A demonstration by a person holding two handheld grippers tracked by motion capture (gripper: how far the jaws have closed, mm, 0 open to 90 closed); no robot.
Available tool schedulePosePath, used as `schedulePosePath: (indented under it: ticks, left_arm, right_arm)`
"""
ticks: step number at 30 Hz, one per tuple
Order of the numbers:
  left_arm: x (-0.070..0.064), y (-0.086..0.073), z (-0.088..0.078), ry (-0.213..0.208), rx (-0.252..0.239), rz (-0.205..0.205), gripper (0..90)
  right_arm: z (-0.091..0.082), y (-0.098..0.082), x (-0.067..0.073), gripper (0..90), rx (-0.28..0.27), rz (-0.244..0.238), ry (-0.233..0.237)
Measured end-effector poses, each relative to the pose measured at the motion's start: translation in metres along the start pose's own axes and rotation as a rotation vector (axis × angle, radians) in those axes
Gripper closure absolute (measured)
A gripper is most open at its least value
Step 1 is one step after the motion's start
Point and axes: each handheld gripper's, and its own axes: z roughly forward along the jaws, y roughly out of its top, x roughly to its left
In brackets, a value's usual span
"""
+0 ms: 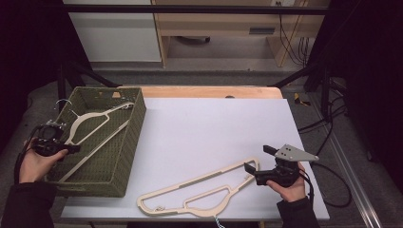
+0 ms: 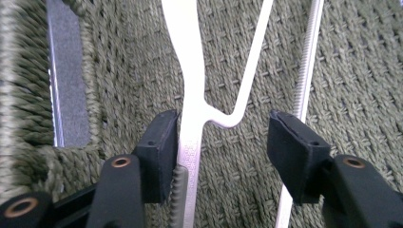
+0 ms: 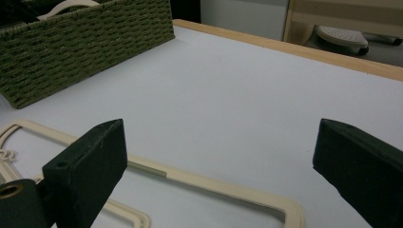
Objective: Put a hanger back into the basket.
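Note:
A white hanger (image 1: 90, 118) lies inside the green woven basket (image 1: 128, 142) at the table's left. My left gripper (image 1: 66, 143) reaches over the basket's left rim. In the left gripper view this gripper (image 2: 223, 137) is open: the hanger's arm (image 2: 187, 71) stands between the jaws, close against the left pad (image 2: 161, 142) and well clear of the right one. Two cream hangers (image 1: 199, 183) lie overlapped on the white table near its front edge. My right gripper (image 1: 258, 157) is open at their right end, its jaws (image 3: 218, 152) wide above the hanger's corner (image 3: 214, 183).
The white tabletop (image 1: 214, 128) stretches between basket and right hand. The basket's side wall (image 3: 85, 42) rises at the left of the right gripper view. A wooden table edge (image 1: 209, 91) runs along the back. Cables lie on the floor at right (image 1: 328, 123).

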Motion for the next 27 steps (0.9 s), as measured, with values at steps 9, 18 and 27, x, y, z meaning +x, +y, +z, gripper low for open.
schedulePosePath:
  ticks: [9,18,27]
  left_arm:
    - [0.003,-0.003,-0.023,0.013,-0.105,0.005,37.4]
    - [0.002,-0.009,-0.073,-0.062,-0.430,-0.054,29.3]
    - [-0.049,-0.003,-0.104,-0.185,-0.644,0.041,15.4]
  right_arm:
    - [-0.001,0.000,0.000,4.7,-0.004,-0.002,-0.002]
    - [-0.003,0.001,-0.001,4.7,-0.013,-0.001,-0.008]
    - [-0.003,0.001,0.001,4.0,-0.026,-0.013,-0.002]
